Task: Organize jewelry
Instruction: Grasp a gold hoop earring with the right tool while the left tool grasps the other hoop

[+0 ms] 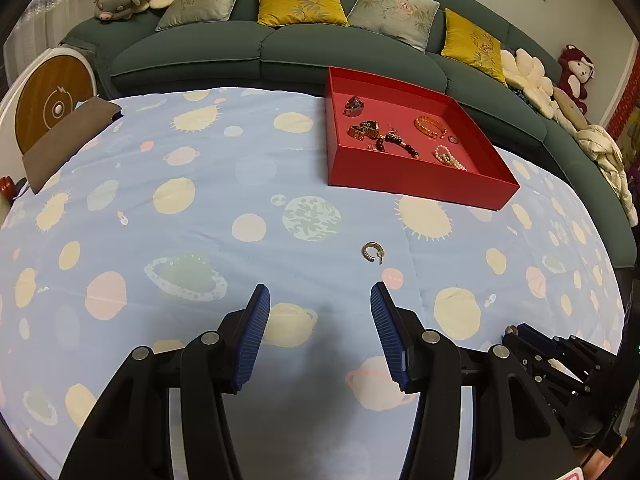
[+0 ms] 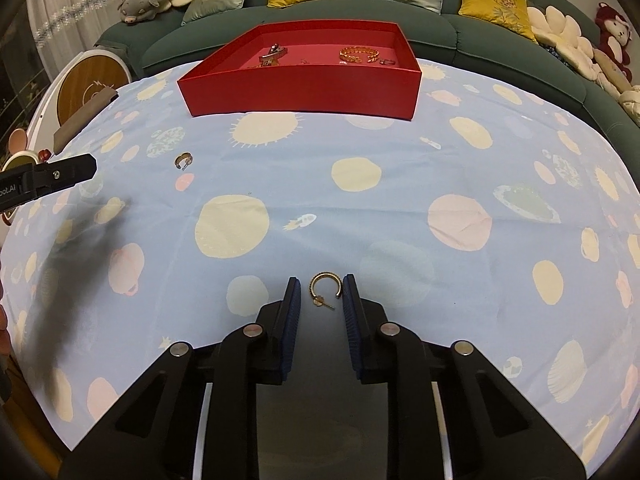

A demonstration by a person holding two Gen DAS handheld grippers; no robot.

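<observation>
Red tray (image 2: 300, 92); pale blue tablecloth (image 2: 400, 200) patterned with pastel planets.

Left tongs (image 1: 320, 294): black linkage arms with blue ribbed pads (image 1: 256, 332), angled downward. The jaws stand well apart with nothing between them. In the right wrist view the black body of this unit enters from the left edge.

Right tongs (image 2: 320, 286): same black and blue build, also angled downward. The jaws stand narrow, bracketing a small gold hoop earring (image 2: 325, 289). The right pad (image 2: 352, 312) sits against or just beside the hoop; the left pad stands clear of it.
</observation>
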